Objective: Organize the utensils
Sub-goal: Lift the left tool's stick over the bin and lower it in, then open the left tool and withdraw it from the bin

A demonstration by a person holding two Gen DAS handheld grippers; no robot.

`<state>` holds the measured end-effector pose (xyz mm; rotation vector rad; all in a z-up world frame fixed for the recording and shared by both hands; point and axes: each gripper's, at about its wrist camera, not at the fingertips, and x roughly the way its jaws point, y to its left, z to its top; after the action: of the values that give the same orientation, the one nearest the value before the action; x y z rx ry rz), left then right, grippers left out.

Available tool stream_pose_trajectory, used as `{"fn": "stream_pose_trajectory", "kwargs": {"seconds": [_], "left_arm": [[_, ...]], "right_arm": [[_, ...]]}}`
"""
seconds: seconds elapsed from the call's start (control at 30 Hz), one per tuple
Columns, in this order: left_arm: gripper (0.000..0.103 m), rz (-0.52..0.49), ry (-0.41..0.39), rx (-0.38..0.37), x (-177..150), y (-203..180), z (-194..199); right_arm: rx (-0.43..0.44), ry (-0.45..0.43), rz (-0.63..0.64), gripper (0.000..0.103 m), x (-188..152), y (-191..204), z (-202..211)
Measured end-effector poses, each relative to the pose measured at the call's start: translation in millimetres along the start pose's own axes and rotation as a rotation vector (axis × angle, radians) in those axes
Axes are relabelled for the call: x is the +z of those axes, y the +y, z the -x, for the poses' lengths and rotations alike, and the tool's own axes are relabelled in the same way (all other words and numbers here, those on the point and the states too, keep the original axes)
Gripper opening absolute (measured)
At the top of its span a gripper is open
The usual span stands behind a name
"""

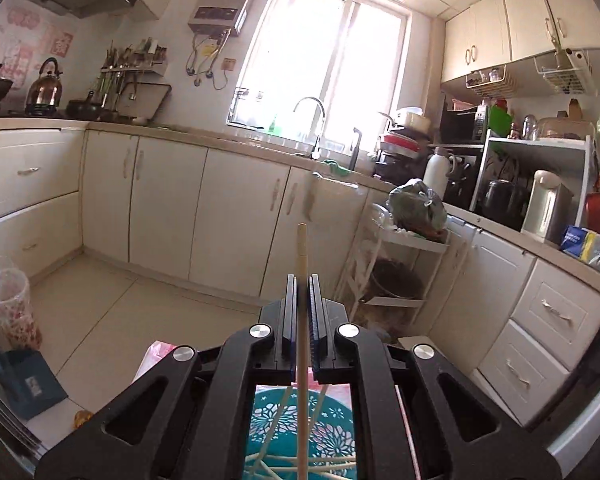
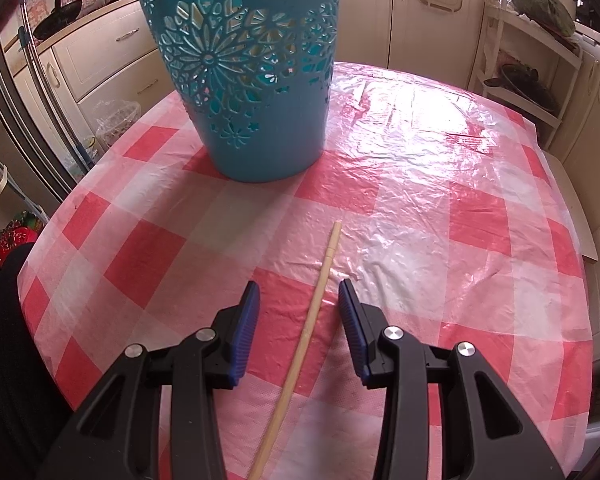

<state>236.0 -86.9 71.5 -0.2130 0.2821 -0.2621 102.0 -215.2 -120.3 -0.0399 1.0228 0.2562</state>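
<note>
My left gripper (image 1: 302, 280) is shut on a pale wooden chopstick (image 1: 302, 248), whose end sticks out past the fingertips. It hangs high over the teal cut-out basket (image 1: 332, 432), which holds several more chopsticks. In the right wrist view the same teal basket (image 2: 256, 80) stands upright at the far left of the table. My right gripper (image 2: 299, 292) is open and hovers low over a second chopstick (image 2: 312, 312) lying on the pink checked tablecloth (image 2: 440, 208). That chopstick runs between the blue pads (image 2: 247, 320) without touching them.
A person's dark sleeve (image 2: 12, 360) shows at the left table edge. Beyond the table stand cream cabinets (image 1: 160, 208), a white shelf trolley (image 1: 392, 272) with a bagged item, and a plastic cup (image 1: 14, 308) at the left. The sink counter (image 1: 260, 144) runs under the window.
</note>
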Motion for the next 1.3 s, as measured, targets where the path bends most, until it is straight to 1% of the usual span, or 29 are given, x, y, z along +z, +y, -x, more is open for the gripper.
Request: {"fn": "stream_pose_trajectory", "kwargs": {"seconds": [0.13, 0.23, 0.37, 0.47, 0.67, 0.73, 0.8, 0.93, 1.07, 1.2, 1.3], "left_arm": [[0.005, -0.020, 0.039, 0.032, -22.1, 0.1, -21.1], [0.005, -0.031, 0.060, 0.046, -34.8, 3.8, -27.1], [0.005, -0.015, 0.084, 0.044, -43.3, 14.3, -28.3], [0.005, 0.007, 0.078, 0.023, -36.5, 18.9, -24.6], [0.005, 0.039, 0.024, -0.012, -13.4, 17.1, -9.3], [0.005, 0.031, -0.001, -0.010, -8.3, 13.5, -6.1], [0.005, 0.012, -0.009, -0.002, -7.2, 9.9, -7.3], [0.005, -0.004, 0.000, 0.019, -15.9, 6.8, -16.7], [0.005, -0.032, 0.039, 0.030, -30.6, 5.2, -25.6], [0.005, -0.082, 0.110, 0.032, -48.9, 1.6, -32.2], [0.006, -0.095, 0.156, 0.027, -58.4, 3.1, -30.0]], "right_arm": [[0.003, 0.000, -0.004, 0.041, 1.5, -1.2, -1.2], [0.004, 0.000, -0.006, 0.042, 2.6, -1.2, -2.0], [-0.003, -0.002, 0.000, 0.043, 2.4, 1.1, -2.4], [-0.006, -0.004, 0.000, 0.043, 2.3, 2.0, -2.1], [-0.003, -0.003, -0.002, 0.044, 1.8, 1.5, -1.5], [-0.002, -0.003, -0.002, 0.044, 1.6, 1.7, -1.3], [-0.003, -0.002, -0.001, 0.044, 1.7, 1.8, -1.3], [-0.001, -0.001, -0.002, 0.044, 2.2, 1.0, -1.5], [0.000, -0.001, -0.002, 0.044, 2.3, 0.4, -1.5], [0.006, -0.001, -0.008, 0.044, 3.1, -1.6, -1.4], [0.030, 0.000, -0.034, 0.044, 4.3, -6.1, -1.4]]}}
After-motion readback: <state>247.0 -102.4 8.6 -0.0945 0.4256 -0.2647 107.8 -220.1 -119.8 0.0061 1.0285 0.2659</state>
